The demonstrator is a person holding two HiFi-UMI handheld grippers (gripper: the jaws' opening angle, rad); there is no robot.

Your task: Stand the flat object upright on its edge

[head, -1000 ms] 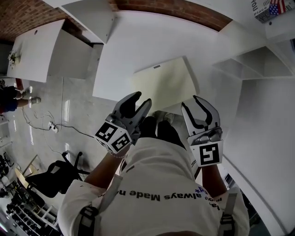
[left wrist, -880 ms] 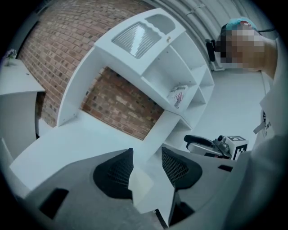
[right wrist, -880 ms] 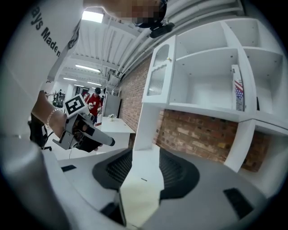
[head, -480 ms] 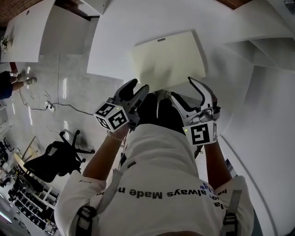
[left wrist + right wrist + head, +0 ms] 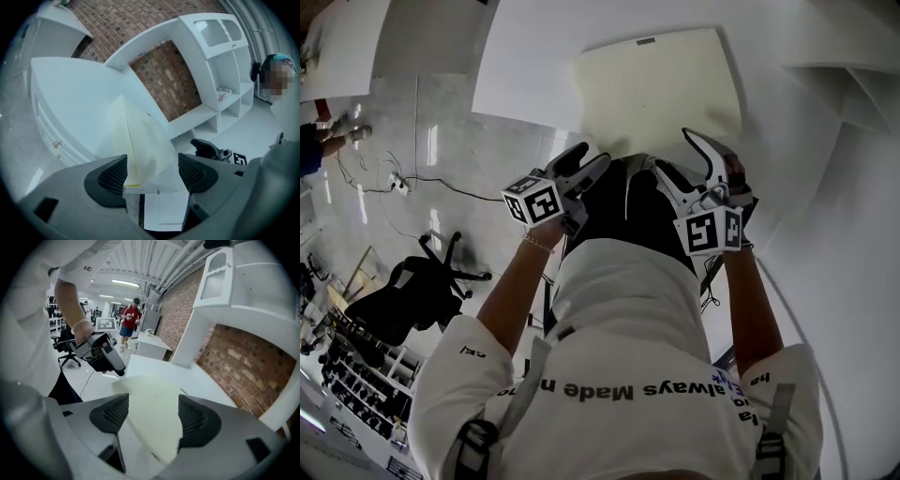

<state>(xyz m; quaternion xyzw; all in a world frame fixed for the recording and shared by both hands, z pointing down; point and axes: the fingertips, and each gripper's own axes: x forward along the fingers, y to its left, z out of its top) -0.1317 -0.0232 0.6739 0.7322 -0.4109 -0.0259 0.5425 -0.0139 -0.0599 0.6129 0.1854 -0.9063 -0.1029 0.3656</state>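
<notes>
A pale yellow flat board (image 5: 656, 89) lies flat on the white table (image 5: 534, 66). My left gripper (image 5: 589, 161) hovers at the board's near left corner. Its jaws have just been opening and stand open. In the left gripper view (image 5: 152, 173) the board (image 5: 140, 140) shows in the gap, with neither pad on it. My right gripper (image 5: 694, 164) is at the near right edge. Its jaws have also just been opening and stand open, and the board (image 5: 159, 408) lies in line between them, untouched. The left gripper (image 5: 101, 355) shows in the right gripper view.
White shelving (image 5: 220, 70) against a brick wall (image 5: 159, 75) stands behind the table. A black office chair (image 5: 403, 300) and a cable (image 5: 441, 183) are on the floor at the left. A person in a red shirt (image 5: 127, 323) stands far off.
Both grippers have come down toward the near edge of the board, and their jaws have spread wider. The board has not moved on the table.
</notes>
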